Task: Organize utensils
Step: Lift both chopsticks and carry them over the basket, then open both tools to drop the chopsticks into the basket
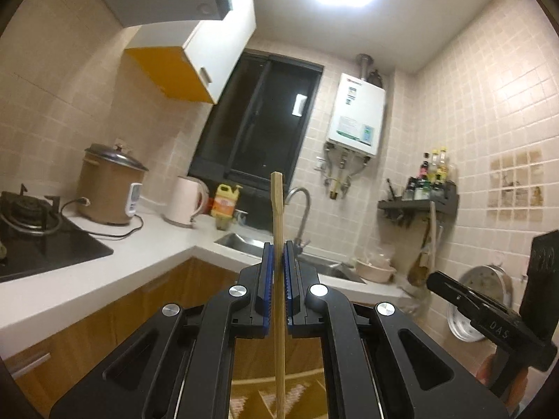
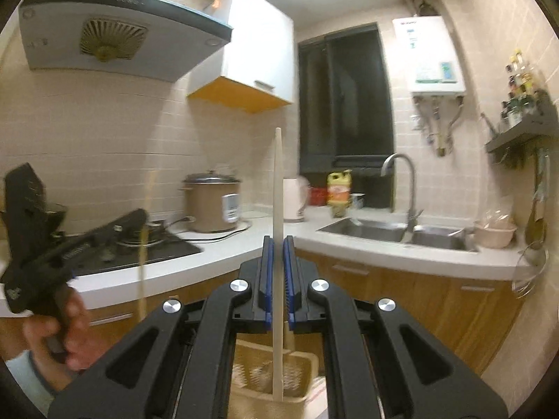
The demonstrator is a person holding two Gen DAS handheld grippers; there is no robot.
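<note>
Slippage is the principal hazard at this moment. Left gripper has its blue pads pressed together on a bamboo chopstick, which stands upright between them, its squared end well above the fingertips and its lower length running down below the jaws. Right gripper pinches a paler chopstick in the same manner, upright, with the lower end hanging over a beige slotted basket directly beneath the claw. Each stick is held across a narrow line of contact only, so a quick swing or a tilt of the wrist could let it pivot between the pads or slide down and out. In the right wrist view the left gripper sits close on the left side with a person's hand on its grip; its chopstick is blurred there, which suggests motion, and the two upright sticks could strike each other if the claws converge. A stick released off-centre over the basket could catch the rim and fall outside. Ahead of both claws lie the countertop, the sink and the stove; a dropped stick may roll into any of these.
</note>
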